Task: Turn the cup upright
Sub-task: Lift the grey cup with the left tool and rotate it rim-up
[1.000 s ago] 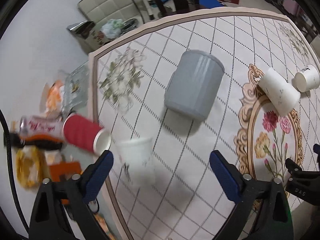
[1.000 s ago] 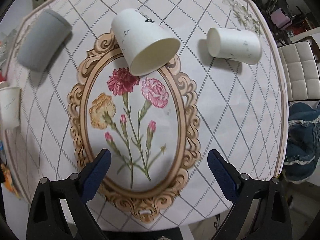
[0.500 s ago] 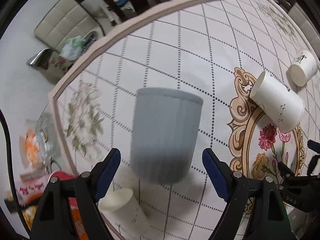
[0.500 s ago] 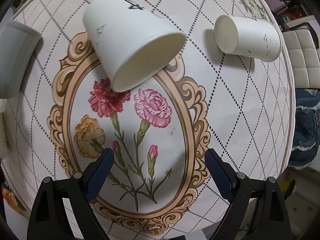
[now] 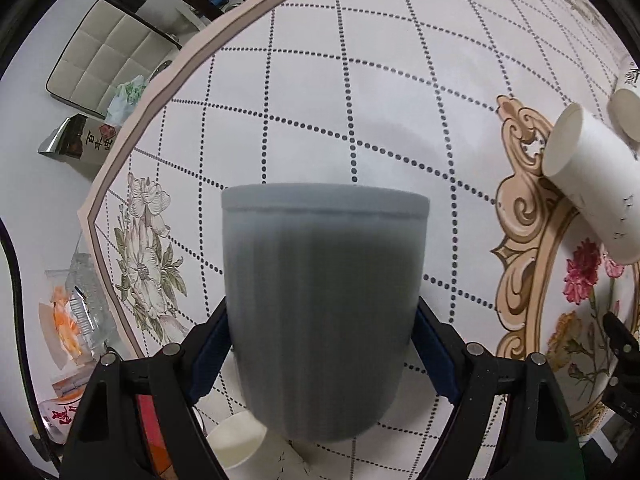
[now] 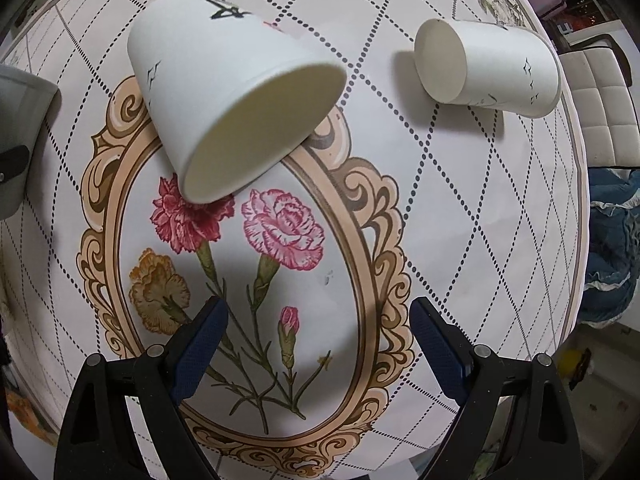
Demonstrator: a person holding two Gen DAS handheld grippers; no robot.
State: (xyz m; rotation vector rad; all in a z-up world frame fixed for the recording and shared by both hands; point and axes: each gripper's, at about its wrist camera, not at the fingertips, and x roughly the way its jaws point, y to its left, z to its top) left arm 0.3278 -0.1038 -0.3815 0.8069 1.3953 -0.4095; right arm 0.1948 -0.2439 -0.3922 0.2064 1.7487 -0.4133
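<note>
Grey cup (image 5: pixel 324 304) sits between the left gripper's (image 5: pixel 320 344) spread fingers; right gripper (image 6: pixel 318 340) hovers, fingers apart.

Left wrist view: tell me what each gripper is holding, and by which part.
The left gripper straddles the grey cup around its lower body; whether it grips yet cannot be told. The right gripper holds nothing.

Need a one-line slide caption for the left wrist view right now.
Left gripper, fingers open, straddles the grey ribbed cup lying on the floral tablecloth; a white paper cup lies tipped at right.
</note>
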